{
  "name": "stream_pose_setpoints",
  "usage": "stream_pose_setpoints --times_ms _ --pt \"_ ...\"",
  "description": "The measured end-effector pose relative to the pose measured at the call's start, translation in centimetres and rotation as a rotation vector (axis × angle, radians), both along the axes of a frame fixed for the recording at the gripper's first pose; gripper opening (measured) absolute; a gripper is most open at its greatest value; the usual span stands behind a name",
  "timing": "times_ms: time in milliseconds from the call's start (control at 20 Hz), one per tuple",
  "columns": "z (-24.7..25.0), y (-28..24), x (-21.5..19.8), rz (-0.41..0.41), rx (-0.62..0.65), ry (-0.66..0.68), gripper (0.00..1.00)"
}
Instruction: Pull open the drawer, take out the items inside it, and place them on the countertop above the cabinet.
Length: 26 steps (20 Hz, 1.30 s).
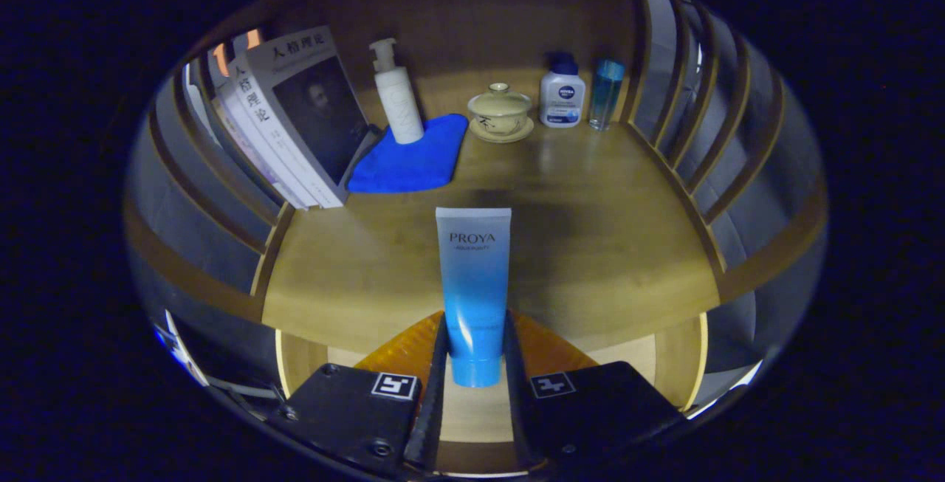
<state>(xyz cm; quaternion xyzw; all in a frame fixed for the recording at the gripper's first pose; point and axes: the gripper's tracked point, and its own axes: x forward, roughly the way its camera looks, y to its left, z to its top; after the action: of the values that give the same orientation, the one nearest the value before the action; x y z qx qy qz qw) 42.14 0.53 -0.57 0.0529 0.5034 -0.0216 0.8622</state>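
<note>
A blue tube (473, 290) with a pale top stands upright, cap down, between my fingers. My gripper (474, 353) is shut on the blue tube near its cap end. The tube hangs over the front edge of the wooden countertop (605, 246). Below and behind the fingers lies the open drawer (675, 364), its pale wooden floor showing on both sides.
On the countertop's back stand several books (295, 120) leaning at the left, a white pump bottle (396, 94) on a blue cloth (410, 157), a lidded tea bowl (500, 113), a white lotion bottle (562, 94) and a blue glass (606, 94). Curved wooden slats (686, 113) wall both sides.
</note>
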Motion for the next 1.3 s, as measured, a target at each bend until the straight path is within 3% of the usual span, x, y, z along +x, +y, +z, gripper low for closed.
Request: stream_pose_setpoints --times_ms 700,1200,1250,1300 --pt "-2.6 -0.2 0.8 -0.002 -0.058 0.098 0.43" --pt "-1.6 -1.5 0.8 -0.027 -0.079 0.051 0.56" --pt "-1.1 -1.3 0.7 -0.022 -0.083 0.04 0.65" --pt "-0.7 -1.1 0.6 -0.016 -0.089 0.026 0.66"
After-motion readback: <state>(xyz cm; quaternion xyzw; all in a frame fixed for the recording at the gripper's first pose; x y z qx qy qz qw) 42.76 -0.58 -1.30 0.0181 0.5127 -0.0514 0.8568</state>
